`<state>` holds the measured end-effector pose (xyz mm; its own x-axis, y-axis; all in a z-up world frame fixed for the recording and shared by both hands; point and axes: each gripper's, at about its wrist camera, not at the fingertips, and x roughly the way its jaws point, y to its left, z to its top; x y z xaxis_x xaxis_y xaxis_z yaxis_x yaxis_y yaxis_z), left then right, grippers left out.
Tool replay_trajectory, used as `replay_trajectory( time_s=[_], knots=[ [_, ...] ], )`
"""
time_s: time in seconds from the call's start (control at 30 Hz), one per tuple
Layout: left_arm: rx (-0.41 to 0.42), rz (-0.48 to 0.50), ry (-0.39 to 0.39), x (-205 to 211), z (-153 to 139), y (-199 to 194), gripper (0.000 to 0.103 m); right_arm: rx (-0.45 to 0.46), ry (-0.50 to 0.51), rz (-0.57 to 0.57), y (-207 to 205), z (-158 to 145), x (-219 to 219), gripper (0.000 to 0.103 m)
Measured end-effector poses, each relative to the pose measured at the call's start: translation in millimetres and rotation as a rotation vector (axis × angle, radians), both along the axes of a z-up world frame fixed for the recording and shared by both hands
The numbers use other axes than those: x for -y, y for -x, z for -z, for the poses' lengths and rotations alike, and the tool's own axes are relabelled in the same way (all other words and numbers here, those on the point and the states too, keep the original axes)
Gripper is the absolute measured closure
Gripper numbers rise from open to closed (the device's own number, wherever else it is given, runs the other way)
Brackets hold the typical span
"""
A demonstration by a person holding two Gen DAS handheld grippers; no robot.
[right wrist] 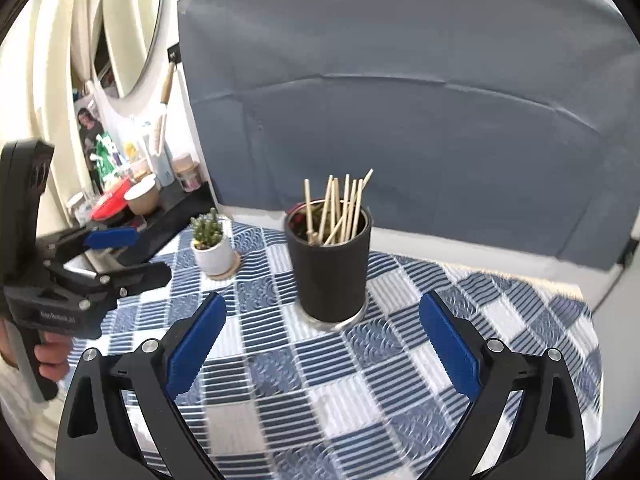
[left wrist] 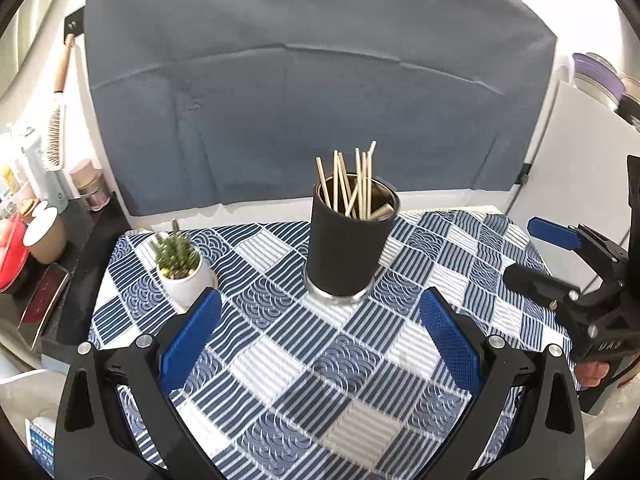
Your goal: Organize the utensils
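blue-and-white checked tablecloth (left wrist: 280,360), covering a small table; serves as the work surface and is bare in front of both tools.

black cup (left wrist: 346,248), tall and round with a metal base, upright near the middle of the cloth; serves as the holder for the utensils.

wooden chopsticks (left wrist: 352,184), a loose bundle standing in the cup, tips fanned above the rim and leaning on the inner wall; none lie on the cloth in either view, so the sorting looks to be finished or close to it.

left gripper (left wrist: 320,336), blue pads spread wide with nothing between them; held back from the cup and angled down at it, clear of the rim.

right gripper (right wrist: 322,340), likewise spread wide and empty, near the cup but not touching it; seen from the left camera at the right edge, with a hand on its handle.

small potted plant (left wrist: 180,268), green in a white pot, on the cloth left of the cup and apart from it; decoration, not part of the job.

grey cloth backdrop (left wrist: 320,100), hung behind the table.

shelf of bottles and jars (left wrist: 44,216), to the left, off the table.
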<state>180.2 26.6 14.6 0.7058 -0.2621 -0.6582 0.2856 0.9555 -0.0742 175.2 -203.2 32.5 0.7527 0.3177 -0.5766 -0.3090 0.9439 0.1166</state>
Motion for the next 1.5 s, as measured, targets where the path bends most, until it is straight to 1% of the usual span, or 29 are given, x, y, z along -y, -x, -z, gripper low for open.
replay_trajectory(
  time_s=[0.07, 0.13, 0.17, 0.23, 0.3, 0.37, 0.47, 0.57, 0.77, 0.83, 0.93, 1.03, 1.13, 1.23, 1.33, 1.5],
  knots=[
    [-0.001, 0.026, -0.005, -4, -1, 22, 0.006, -0.01, -0.027, 0.009, 15, -3, -1, 0.009],
    [0.01, 0.028, -0.013, -6, -1, 40, 0.006, -0.013, -0.04, 0.002, 37, -6, -5, 0.009],
    [0.031, 0.01, -0.017, -9, -3, 52, 0.006, -0.002, -0.027, 0.008, 50, -8, -9, 0.009],
    [0.03, -0.019, -0.027, -13, -5, 72, 0.006, 0.022, -0.009, 0.031, 72, -12, -12, 0.009],
    [0.047, -0.028, -0.031, -17, -8, 89, 0.006, 0.048, -0.008, 0.053, 100, -17, -15, 0.009],
    [0.059, -0.019, -0.05, -21, -11, 111, 0.006, 0.051, -0.007, 0.065, 118, -20, -16, 0.008],
    [0.05, -0.036, -0.086, -26, -15, 135, 0.006, 0.049, 0.002, 0.085, 153, -26, -20, 0.008],
    [0.028, -0.049, -0.092, -35, -21, 154, 0.006, 0.051, 0.022, 0.095, 179, -31, -24, 0.008],
    [0.047, -0.103, -0.099, -52, -36, 191, 0.006, 0.071, 0.065, 0.093, 218, -44, -35, 0.008],
    [0.061, -0.143, -0.11, -57, -42, 201, 0.006, 0.083, 0.073, 0.094, 226, -47, -37, 0.008],
    [0.074, -0.166, -0.124, -62, -51, 214, 0.006, 0.1, 0.09, 0.094, 239, -53, -41, 0.008],
    [0.084, -0.18, -0.096, -66, -58, 224, 0.006, 0.085, 0.082, 0.11, 239, -56, -40, 0.008],
    [0.099, -0.183, -0.108, -61, -62, 231, 0.006, 0.079, 0.076, 0.13, 238, -56, -38, 0.008],
    [0.114, -0.177, -0.132, -55, -64, 237, 0.006, 0.086, 0.09, 0.116, 241, -57, -42, 0.008],
    [0.095, -0.179, -0.113, -54, -64, 238, 0.006, 0.094, 0.097, 0.106, 243, -57, -43, 0.008],
    [0.061, -0.188, -0.101, -53, -60, 240, 0.006, 0.108, 0.095, 0.142, 248, -59, -38, 0.008]
  ],
)
